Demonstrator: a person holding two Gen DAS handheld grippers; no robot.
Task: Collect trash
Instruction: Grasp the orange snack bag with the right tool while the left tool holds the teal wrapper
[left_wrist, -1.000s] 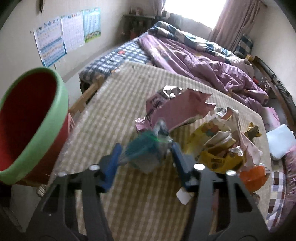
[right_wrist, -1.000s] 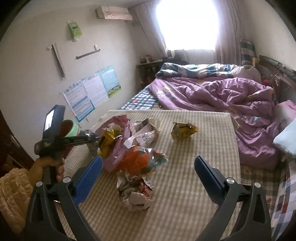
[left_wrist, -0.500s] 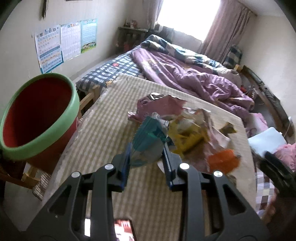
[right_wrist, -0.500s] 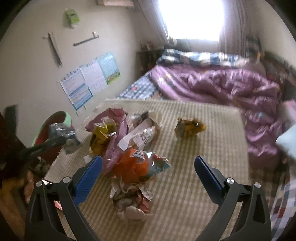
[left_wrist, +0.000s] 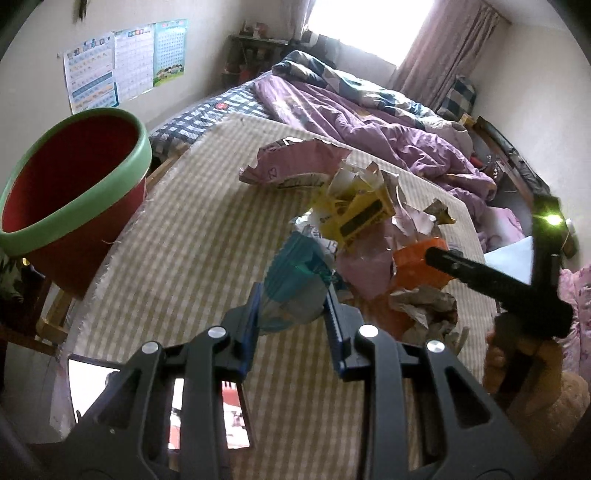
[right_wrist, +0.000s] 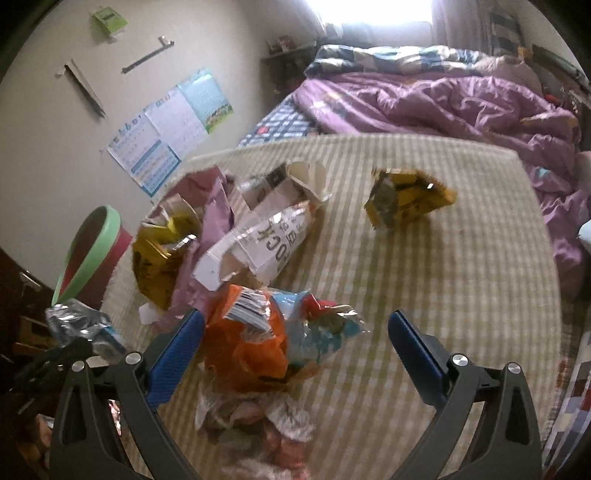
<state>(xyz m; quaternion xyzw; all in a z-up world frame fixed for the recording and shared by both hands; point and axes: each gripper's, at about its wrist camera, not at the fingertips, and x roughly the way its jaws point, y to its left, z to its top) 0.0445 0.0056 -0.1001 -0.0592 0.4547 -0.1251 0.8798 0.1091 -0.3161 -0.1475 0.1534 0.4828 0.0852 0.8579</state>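
My left gripper (left_wrist: 293, 302) is shut on a teal and silver wrapper (left_wrist: 293, 286) and holds it above the checked table (left_wrist: 192, 236). The same wrapper shows at the left of the right wrist view (right_wrist: 79, 326). A red bin with a green rim (left_wrist: 70, 192) stands left of the table, also seen in the right wrist view (right_wrist: 90, 254). My right gripper (right_wrist: 295, 341) is open, its fingers either side of an orange wrapper (right_wrist: 247, 339). A crumpled paper ball (right_wrist: 255, 417) lies just below it.
More trash lies on the table: a pink bag (left_wrist: 295, 166), a yellow bag (left_wrist: 354, 210), a white torn carton (right_wrist: 266, 236) and a lone yellow wrapper (right_wrist: 406, 199). A bed with a purple quilt (right_wrist: 443, 103) lies beyond the table. A phone (left_wrist: 159, 402) sits under my left gripper.
My left gripper closed on the teal wrapper and lifted it back from the pile. My right gripper moved down and forward to the orange wrapper, still open.
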